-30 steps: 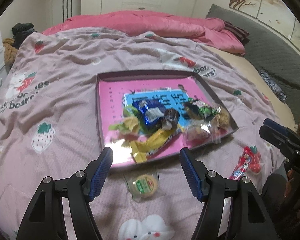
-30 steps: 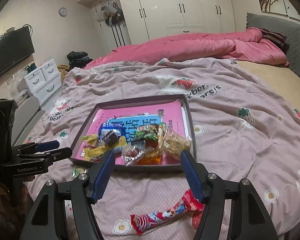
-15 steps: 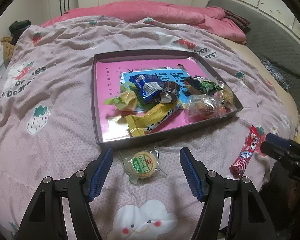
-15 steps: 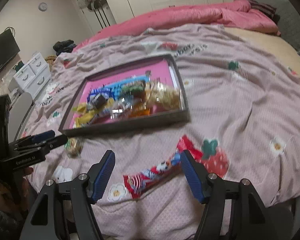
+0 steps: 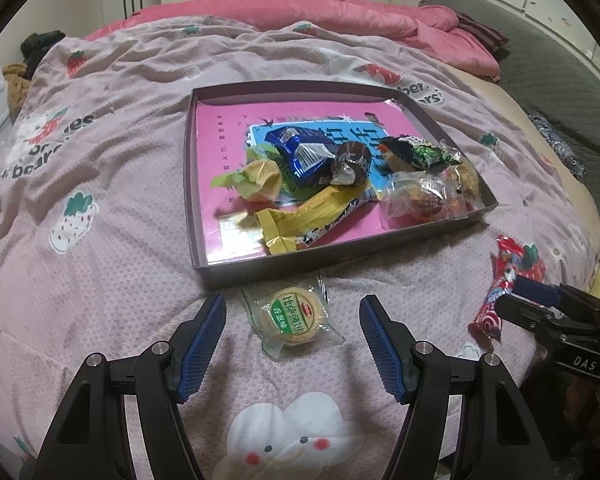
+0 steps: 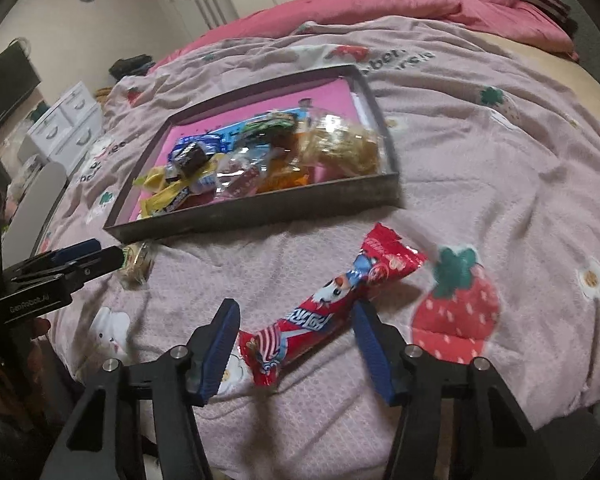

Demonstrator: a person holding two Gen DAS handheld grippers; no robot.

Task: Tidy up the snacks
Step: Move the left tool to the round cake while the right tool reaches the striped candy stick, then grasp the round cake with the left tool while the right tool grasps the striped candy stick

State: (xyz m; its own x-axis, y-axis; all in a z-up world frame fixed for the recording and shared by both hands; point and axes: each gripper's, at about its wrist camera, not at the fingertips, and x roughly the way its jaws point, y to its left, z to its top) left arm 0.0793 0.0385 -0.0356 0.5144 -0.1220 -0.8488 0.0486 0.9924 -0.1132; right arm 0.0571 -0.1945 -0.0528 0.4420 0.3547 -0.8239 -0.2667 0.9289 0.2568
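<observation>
Now we tilt both grippers steeply down over the pink bedspread [image 5: 112, 184]. Our left gripper [image 5: 293, 334] hangs with its blue pads spread wide, the round green-labelled cake [image 5: 294, 314] lying in its clear wrapper between them, touched by neither pad. At twelve o'clock from it sits the shallow box [image 5: 260, 268], heaped with wrapped snacks, its near wall just beside the cake. Our right gripper [image 6: 296, 344] has the long red snack bar [image 6: 332, 308] lying slantwise between its fingers, and the jaws are closing on it, though the pads do not press yet. In the left view that gripper shows at three o'clock, its tips covering part of the bar. The right view is smeared with motion, so the box's contents blur together there. Only a bit of hand shows at nine o'clock.
</observation>
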